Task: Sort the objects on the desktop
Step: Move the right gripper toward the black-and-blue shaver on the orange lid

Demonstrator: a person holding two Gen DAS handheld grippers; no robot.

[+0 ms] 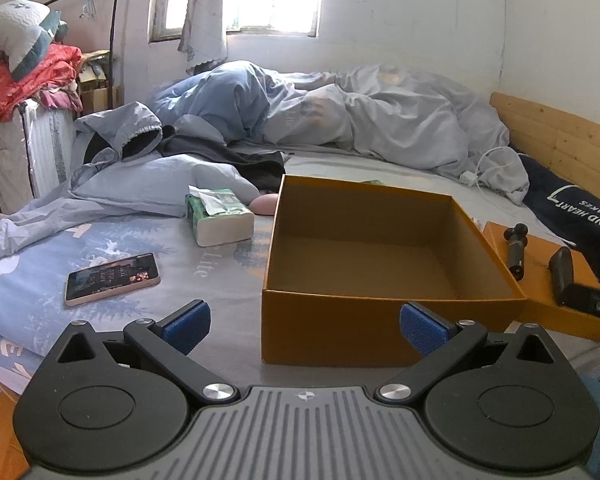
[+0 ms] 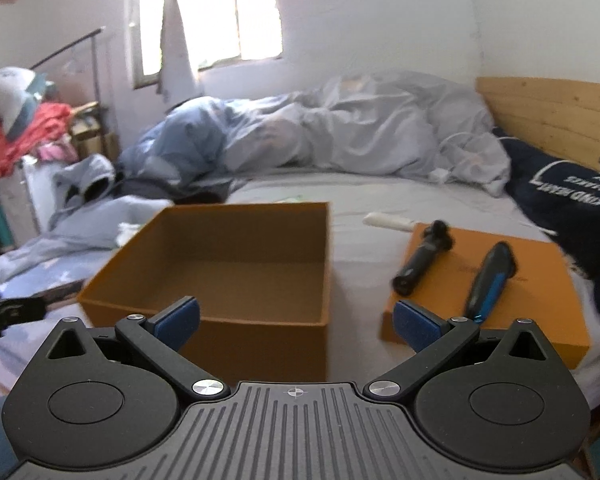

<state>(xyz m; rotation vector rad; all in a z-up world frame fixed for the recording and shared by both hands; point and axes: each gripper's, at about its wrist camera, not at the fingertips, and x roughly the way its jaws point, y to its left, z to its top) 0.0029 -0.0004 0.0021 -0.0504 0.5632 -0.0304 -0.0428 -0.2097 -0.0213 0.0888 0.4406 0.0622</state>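
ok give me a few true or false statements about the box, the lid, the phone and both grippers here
1. The open orange cardboard box has nothing in it. True.
2. The left gripper is shut on the green tissue pack. False: its jaws stand wide apart and hold nothing; the green tissue pack lies on the bed.
3. Two black tools, a black stick-shaped handle and a black-and-blue tool, lie on the flat orange lid. True.
4. The pink-cased smartphone lies inside the box. False: it lies on the blue sheet to the box's left.
5. The right gripper is open. True.
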